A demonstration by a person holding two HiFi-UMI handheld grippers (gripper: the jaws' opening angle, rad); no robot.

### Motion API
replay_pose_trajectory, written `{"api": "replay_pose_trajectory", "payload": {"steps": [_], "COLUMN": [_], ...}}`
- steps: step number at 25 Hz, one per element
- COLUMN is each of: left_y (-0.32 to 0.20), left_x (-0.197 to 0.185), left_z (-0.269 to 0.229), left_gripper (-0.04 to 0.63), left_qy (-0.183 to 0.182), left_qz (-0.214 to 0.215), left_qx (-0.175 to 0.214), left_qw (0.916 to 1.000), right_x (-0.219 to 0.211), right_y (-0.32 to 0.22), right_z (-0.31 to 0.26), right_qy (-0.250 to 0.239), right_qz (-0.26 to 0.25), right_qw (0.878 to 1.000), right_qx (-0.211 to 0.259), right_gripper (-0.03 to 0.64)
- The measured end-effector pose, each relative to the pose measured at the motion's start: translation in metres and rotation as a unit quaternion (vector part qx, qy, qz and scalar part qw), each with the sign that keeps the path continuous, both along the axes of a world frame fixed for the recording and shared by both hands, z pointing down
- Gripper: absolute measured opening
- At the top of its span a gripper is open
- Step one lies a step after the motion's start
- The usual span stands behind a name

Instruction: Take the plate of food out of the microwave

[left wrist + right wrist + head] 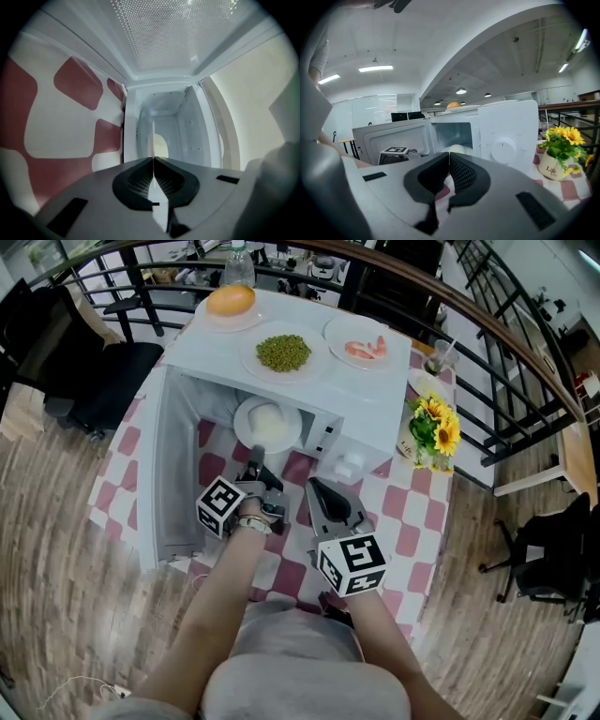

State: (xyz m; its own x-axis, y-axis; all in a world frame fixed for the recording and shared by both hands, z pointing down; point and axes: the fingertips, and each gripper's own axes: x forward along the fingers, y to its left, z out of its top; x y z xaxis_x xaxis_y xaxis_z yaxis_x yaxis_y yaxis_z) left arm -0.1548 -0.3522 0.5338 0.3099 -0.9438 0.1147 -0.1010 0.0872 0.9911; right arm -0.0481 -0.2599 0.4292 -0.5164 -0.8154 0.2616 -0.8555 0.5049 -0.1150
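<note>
My left tongs were clamped on the plate, only half out of the microwave; my right tongs were closed, empty.

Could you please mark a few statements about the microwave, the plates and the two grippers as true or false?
1. The microwave door stands open. True.
2. The left gripper is shut on the rim of the plate of white food. True.
3. The right gripper holds the plate of green peas. False: its jaws are together on nothing, and that plate sits on top of the microwave.
4. The sunflowers stand on top of the microwave. False: they stand on the table beside it.
</note>
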Motion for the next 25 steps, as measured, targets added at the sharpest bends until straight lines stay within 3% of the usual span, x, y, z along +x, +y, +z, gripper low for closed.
{"api": "replay_pose_trajectory", "payload": {"steps": [25], "left_y": [0.079], "left_x": [0.000], "left_z": [-0.042], "left_gripper": [0.009], "left_qy": [0.005], "left_qz": [-0.066], "left_qx": [0.053], "left_qw": [0.9964], "right_x": [0.004], "right_y": [0.058], "right_z": [-0.023], "right_qy": [0.003], "right_qz": [-0.025], "right_qw": [0.999], "right_qx": [0.024], "right_gripper": [0.025]}}
